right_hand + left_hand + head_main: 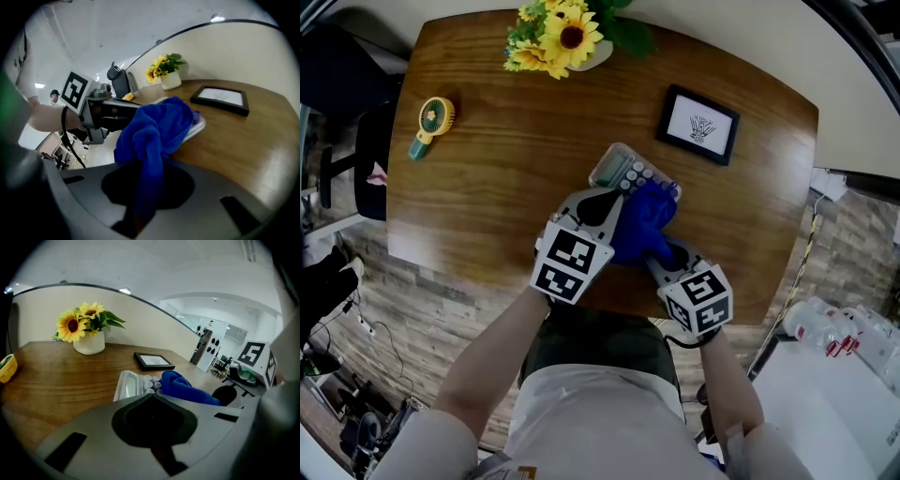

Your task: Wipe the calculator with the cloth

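Right gripper point(664, 251) clamped on a blue cloth point(642, 220), which drapes the near-right end of the calculator point(619, 169) just ahead on the wooden table point(487, 169); its uncovered length runs far-left. Left gripper point(602, 199), jaws together, sits at its near edge

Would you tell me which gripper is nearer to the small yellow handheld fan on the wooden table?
Left. The left gripper sits mid-table, right of the yellow handheld fan; the right gripper, holding the blue cloth, is farther right.

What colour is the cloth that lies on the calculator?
The cloth is bright blue. The right gripper view shows it best.
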The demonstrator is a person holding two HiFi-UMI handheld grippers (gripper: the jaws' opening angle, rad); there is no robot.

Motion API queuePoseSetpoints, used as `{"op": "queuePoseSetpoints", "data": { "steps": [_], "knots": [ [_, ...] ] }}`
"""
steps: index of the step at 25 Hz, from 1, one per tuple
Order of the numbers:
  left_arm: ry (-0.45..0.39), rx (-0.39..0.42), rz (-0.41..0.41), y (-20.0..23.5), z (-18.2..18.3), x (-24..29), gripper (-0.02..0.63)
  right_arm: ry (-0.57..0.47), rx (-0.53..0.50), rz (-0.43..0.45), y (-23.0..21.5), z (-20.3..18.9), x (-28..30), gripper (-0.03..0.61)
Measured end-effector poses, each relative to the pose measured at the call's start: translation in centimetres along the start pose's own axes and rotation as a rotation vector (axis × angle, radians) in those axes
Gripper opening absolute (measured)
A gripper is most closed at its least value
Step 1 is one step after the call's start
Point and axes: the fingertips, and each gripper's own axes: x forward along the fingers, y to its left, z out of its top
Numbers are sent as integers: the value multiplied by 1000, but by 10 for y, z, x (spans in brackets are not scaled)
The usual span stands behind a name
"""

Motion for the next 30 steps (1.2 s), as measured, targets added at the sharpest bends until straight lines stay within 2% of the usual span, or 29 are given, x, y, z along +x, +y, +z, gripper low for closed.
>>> {"op": "queuePoseSetpoints", "data": {
  "steps": [7,10,13,20,30],
  "knots": [
    [-2,-4,-10,-2,1,2,0,-26,53,-192,-77,12,-31,61],
    [-4,-7,-12,-2,2,1,0,-43,41,-273,-110,30,-39,63],
    [-7,-5,-9,-2,2,1,1,-51,-10,-302,-125,57,-36,66],
    [-13,-19,-1,-3,2,1,0,-47,-202,-292,-117,111,-4,66],
    [14,2,4,-3,3,0,2,-75,-313,-74,-46,164,50,67]
  ]
}}
